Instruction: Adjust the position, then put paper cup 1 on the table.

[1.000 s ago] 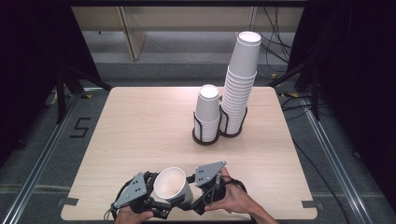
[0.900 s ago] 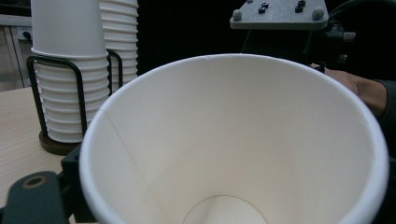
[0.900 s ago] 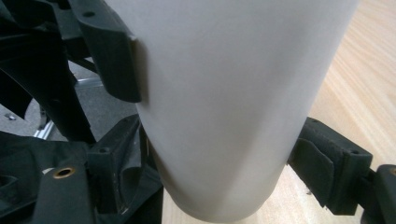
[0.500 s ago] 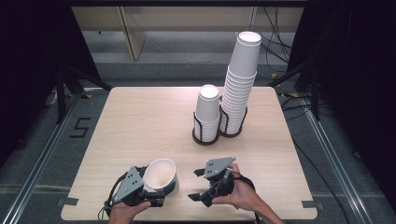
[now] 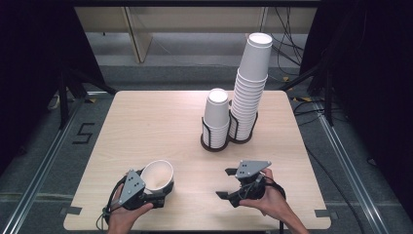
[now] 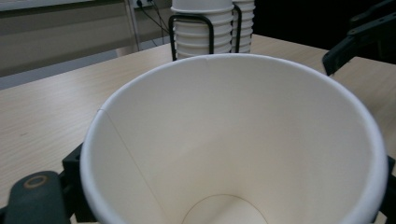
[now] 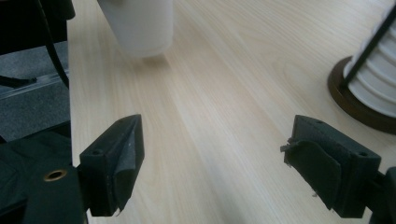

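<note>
A white paper cup (image 5: 158, 175) (image 6: 233, 140) is tilted with its mouth facing away from the person, low over the table's near left. My left gripper (image 5: 157, 187) is shut on it, one black jaw on each side of the wall; the jaws have just been closing slightly with the cup between them. My right gripper (image 5: 225, 184) (image 7: 217, 135) stands open with nothing between its jaws, low over the wood to the right of the cup. In the right gripper view the cup (image 7: 140, 23) is ahead at upper left. In the left gripper view the right gripper (image 6: 355, 42) is at upper right.
Two black wire holders stand side by side at the table's back right. One holds a short stack of cups (image 5: 216, 119) (image 6: 201, 28), the other a tall stack (image 5: 249, 87). The holder base (image 7: 355, 93) lies ahead right of my right gripper. The wooden table (image 5: 146, 122) ends just behind both hands.
The two grippers, close together at the cup a second ago, have drawn apart: the right one moved right, free of the cup, and the left one shifted left with the cup.
</note>
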A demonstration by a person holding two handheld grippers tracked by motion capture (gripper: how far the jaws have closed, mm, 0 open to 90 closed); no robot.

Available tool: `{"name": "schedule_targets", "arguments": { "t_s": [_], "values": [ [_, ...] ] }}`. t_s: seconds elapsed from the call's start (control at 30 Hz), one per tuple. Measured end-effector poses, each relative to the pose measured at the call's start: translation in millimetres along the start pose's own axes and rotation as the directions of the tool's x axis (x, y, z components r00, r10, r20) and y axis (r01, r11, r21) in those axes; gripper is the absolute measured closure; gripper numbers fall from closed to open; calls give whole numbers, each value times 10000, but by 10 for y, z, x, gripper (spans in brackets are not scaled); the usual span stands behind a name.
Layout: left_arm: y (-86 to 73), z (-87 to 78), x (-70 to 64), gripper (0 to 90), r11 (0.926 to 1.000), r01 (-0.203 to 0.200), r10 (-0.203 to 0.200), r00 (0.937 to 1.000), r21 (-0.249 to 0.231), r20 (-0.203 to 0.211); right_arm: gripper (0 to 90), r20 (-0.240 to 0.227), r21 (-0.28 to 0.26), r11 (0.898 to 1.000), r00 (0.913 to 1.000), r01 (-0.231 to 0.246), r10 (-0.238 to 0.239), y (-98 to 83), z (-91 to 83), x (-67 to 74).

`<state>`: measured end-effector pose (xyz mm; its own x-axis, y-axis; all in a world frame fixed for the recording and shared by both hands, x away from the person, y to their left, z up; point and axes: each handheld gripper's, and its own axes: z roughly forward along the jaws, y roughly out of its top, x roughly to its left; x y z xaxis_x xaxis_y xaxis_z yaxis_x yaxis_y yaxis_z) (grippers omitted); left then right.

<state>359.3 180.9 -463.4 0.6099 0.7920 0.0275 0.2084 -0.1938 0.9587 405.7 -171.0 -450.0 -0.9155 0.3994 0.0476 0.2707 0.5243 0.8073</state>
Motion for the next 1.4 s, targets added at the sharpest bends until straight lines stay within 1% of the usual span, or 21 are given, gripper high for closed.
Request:
{"name": "schedule_targets", "arguments": {
  "t_s": [0.07, 0.17, 0.23, 0.27, 0.3, 0.33, 0.37, 0.53, 0.57, 0.6, 0.7, 0.8, 0.83, 0.9, 0.97, 1.0, 1.1, 1.13, 1.17, 1.3, 1.4],
  "values": [
    [-13, 12, 37, 121, 9999, 75, -76, 9999, -73, -137, 193, 171, 73, 9996, 9995, -285, 284, -60, -29, -32],
    [-16, 7, 83, 121, 9999, 152, -150, 9987, 29, -495, 194, 231, 78, 9994, 9992, -335, 333, -88, -44, -42],
    [-18, 9, 109, 121, 9998, 191, -187, 9980, 57, -596, 194, 321, 80, 9994, 9990, -327, 325, -106, -57, -46],
    [-21, 15, 114, 121, 9997, 260, -258, 9974, 31, -670, 193, 375, 56, 9987, 9981, -497, 495, -117, -71, -40],
    [-28, 27, 125, 121, 9996, 276, -279, 9974, -47, -659, 193, 407, -25, 9995, 9986, -326, 327, -117, -77, -53],
    [-26, 23, 129, 121, 9996, 276, -269, 9970, 88, -721, 193, 407, -25, 9995, 9986, -326, 327, -117, -77, -53],
    [-26, 32, 135, 121, 9996, 274, -267, 9969, 86, -745, 193, 372, -45, 9988, 9981, -487, 488, -119, -83, -47],
    [-2, 75, 157, 120, 9994, 314, -303, 9961, 116, -833, 193, 440, 0, 9987, 9978, -506, 506, -132, -104, -62],
    [1, 91, 167, 121, 9995, 312, -309, 9963, 30, -802, 193, 499, -62, 9988, 9976, -479, 481, -136, -103, -65],
    [12, 97, 174, 120, 9994, 332, -325, 9959, 67, -840, 193, 464, -13, 9983, 9972, -586, 586, -137, -107, -63],
    [51, 146, 231, 120, 9991, 430, -430, 9948, -14, -928, 193, 485, 19, 9981, 9970, -611, 610, -138, -113, -77],
    [106, 211, 310, 120, 9983, 578, -576, 9923, -11, -1101, 192, 536, 44, 9976, 9962, -690, 687, -143, -114, -84],
    [119, 243, 338, 120, 9980, 625, -625, 9919, -38, -1107, 192, 639, 4, 9972, 9952, -749, 747, -145, -121, -91],
    [142, 296, 391, 120, 9974, 724, -718, 9910, 12, -1132, 192, 621, -28, 9971, 9952, -757, 758, -147, -130, -102],
    [162, 355, 444, 120, 9976, 688, -670, 9894, 98, -1285, 192, 705, 6, 9957, 9932, -931, 928, -153, -140, -106],
    [170, 382, 471, 120, 9977, 668, -644, 9888, 129, -1349, 193, 788, -15, 9961, 9930, -881, 879, -155, -147, -113],
    [193, 460, 556, 120, 9973, 735, -713, 9864, 93, -1482, 195, 723, 39, 9959, 9933, -908, 903, -161, -154, -121],
    [205, 491, 588, 120, 9976, 689, -667, 9856, 89, -1552, 195, 774, 30, 9970, 9940, -776, 771, -161, -153, -130],
    [220, 518, 623, 120, 9979, 640, -612, 9844, 115, -1651, 195, 717, 55, 9962, 9937, -868, 861, -163, -150, -128],
    [278, 645, 782, 119, 9977, 663, -628, 9785, 113, -1965, 196, 812, 65, 9966, 9934, -817, 809, -168, -150, -135],
    [306, 746, 899, 119, 9975, 697, -661, 9730, 84, -2210, 197, 713, 135, 9961, 9937, -875, 863, -175, -146, -143]
  ]
}}
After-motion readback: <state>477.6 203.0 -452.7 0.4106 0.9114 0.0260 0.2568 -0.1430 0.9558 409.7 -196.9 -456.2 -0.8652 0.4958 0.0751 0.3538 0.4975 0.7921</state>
